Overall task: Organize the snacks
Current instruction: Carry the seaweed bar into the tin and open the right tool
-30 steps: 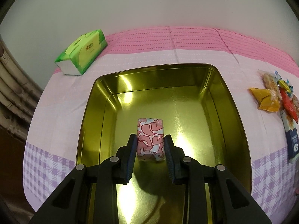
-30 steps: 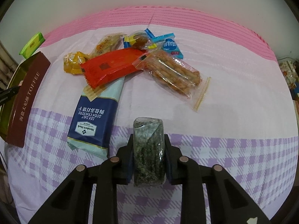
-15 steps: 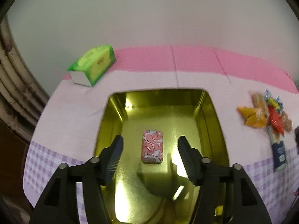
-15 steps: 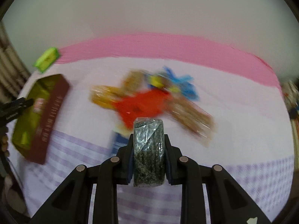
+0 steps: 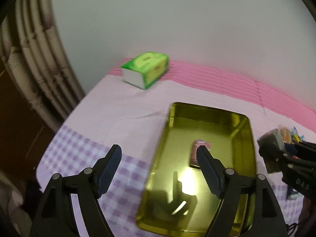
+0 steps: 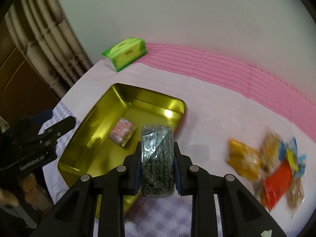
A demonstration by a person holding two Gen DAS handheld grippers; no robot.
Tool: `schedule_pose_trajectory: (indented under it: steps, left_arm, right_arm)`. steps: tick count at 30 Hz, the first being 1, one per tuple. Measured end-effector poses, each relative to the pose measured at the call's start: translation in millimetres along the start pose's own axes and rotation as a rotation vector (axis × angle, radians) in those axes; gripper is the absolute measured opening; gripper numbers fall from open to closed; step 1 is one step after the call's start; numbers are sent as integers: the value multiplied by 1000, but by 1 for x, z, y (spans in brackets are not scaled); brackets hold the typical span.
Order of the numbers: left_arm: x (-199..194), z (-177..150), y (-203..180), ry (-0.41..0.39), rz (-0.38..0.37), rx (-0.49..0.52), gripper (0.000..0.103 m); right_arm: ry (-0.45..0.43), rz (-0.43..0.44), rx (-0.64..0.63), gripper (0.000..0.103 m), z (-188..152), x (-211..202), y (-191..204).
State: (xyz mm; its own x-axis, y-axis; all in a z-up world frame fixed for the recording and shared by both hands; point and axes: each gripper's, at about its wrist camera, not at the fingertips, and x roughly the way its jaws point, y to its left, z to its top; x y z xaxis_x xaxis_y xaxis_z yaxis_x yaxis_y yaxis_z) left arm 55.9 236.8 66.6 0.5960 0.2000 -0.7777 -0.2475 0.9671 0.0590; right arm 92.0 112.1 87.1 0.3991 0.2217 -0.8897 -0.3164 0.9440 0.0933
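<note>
A gold tin (image 5: 164, 150) (image 6: 92, 116) stands open on the pink cloth. A pink-and-white wrapped snack (image 5: 199, 148) (image 6: 122, 131) lies on its floor. My left gripper (image 5: 159, 167) is open and empty, raised above the tin's left rim. My right gripper (image 6: 158, 156) is shut on a dark green seaweed snack pack (image 6: 158, 158), held just above the tin's near right edge; it also shows in the left wrist view (image 5: 272, 138). Loose snack packets (image 6: 272, 167) lie in a pile at the right.
A green tissue box (image 5: 146, 69) (image 6: 126, 53) sits at the table's far left corner near the wall. A curtain (image 6: 49, 45) hangs at the left, beyond the table edge. The left gripper's body (image 6: 29, 148) is beside the tin's left side.
My left gripper let go of the pink snack in the tin, opened wide and rose back to the left. My right gripper carried the seaweed pack from the snack pile over to the tin.
</note>
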Motion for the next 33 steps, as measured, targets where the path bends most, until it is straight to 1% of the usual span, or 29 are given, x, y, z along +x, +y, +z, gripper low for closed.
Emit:
schedule_pose_trajectory:
  steps: [3, 7, 9, 15, 18, 22, 23, 25, 28, 31, 33]
  left_arm:
    - [0, -3, 15, 21, 2, -40, 79]
    - [3, -7, 27, 48, 16, -85, 79]
    - [4, -9, 32, 57, 11, -105, 79]
    - [5, -13, 38, 70, 10, -127, 80]
    - [7, -14, 41, 82, -12, -140, 79]
    - [9, -16, 44, 87, -11, -149, 79]
    - [9, -16, 45, 86, -8, -150, 80]
    - [10, -16, 46, 87, -4, -153, 80]
    - [10, -16, 47, 87, -2, -154, 80]
    - [8, -16, 46, 82, -7, -149, 80]
    - [6, -15, 43, 73, -7, -140, 79]
  right_arm:
    - [22, 4, -30, 25, 10, 17, 10]
    - [52, -4, -59, 25, 15, 36, 19]
    - [61, -8, -72, 25, 16, 42, 23]
    - [76, -22, -101, 25, 20, 64, 35]
    - [81, -32, -110, 25, 21, 72, 38]
    - [82, -46, -123, 26, 23, 77, 40]
    - [76, -50, -126, 28, 24, 77, 40]
    - [77, -56, -128, 28, 25, 78, 40]
    - [59, -64, -140, 28, 27, 77, 42]
    - [46, -73, -141, 29, 27, 71, 40]
    - [27, -69, -135, 31, 26, 60, 36]
